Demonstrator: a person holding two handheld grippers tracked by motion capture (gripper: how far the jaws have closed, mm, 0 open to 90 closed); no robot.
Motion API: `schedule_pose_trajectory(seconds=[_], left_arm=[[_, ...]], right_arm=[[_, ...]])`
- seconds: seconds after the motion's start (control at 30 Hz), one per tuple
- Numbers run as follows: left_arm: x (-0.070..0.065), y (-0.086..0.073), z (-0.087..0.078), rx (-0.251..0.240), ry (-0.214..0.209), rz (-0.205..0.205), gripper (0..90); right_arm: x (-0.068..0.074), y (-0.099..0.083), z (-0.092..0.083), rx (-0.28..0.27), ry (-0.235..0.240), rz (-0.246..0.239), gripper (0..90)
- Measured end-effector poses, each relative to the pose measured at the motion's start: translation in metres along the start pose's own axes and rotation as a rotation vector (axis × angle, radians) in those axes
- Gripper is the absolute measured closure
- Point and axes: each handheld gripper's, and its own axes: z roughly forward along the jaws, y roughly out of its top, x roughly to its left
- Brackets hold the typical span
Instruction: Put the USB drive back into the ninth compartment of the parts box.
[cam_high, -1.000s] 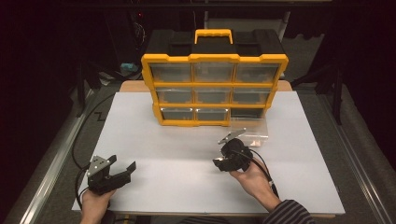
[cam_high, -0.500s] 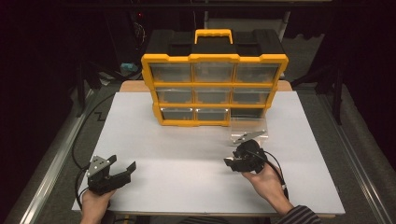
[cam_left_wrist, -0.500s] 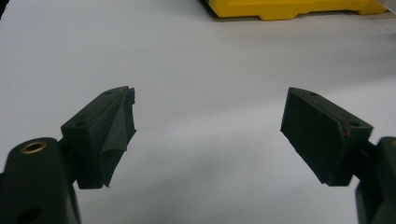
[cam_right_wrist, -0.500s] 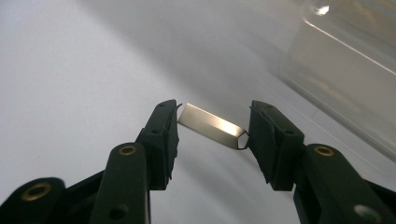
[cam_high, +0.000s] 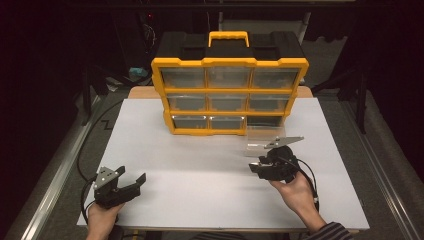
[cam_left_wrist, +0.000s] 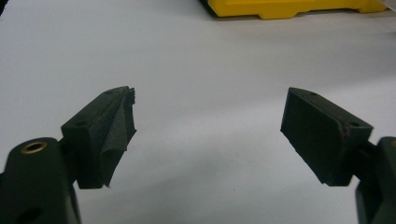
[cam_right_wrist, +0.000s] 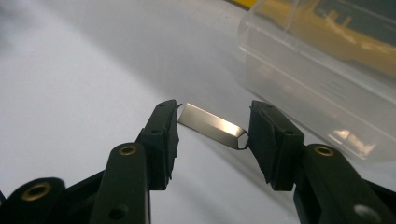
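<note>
White tabletop (cam_high: 200, 165), matte. Left gripper (cam_high: 131, 184) sits at 7 o'clock near the front edge, fingers (cam_left_wrist: 109, 135) spread wide with nothing between them. Right gripper (cam_high: 256, 166) at 4 o'clock, fingers (cam_right_wrist: 161, 140) clamped on the two ends of a small shiny metal plate (cam_right_wrist: 212, 125), which is off the tabletop surface, spanning the gap. Just past it at 2 o'clock: clear plastic drawer (cam_high: 262, 138) lying on the tabletop, out of the cabinet. Farthest, 12 o'clock: yellow-and-black drawer organizer (cam_high: 229, 82), upright, bottom-right slot open and dark.
</note>
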Motion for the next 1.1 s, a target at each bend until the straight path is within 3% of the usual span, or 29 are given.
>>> schedule_pose_trajectory(seconds=[0.3,0.5,0.9,1.1], left_arm=[[0.000,0.000,0.000,0.005,0.002,0.004,18.6],[0.000,0.000,0.000,0.003,0.004,0.004,18.6],[0.000,0.000,0.000,0.004,0.008,0.004,18.6],[0.000,0.000,0.001,0.006,0.006,0.007,18.6]], right_arm=[[-0.003,0.007,-0.018,-0.051,-0.019,-0.010,54.2],[-0.011,0.011,-0.026,-0.082,-0.032,0.009,54.2],[-0.022,0.023,-0.032,-0.102,-0.068,0.019,54.2],[-0.033,0.035,-0.025,-0.095,-0.089,0.040,54.1]])
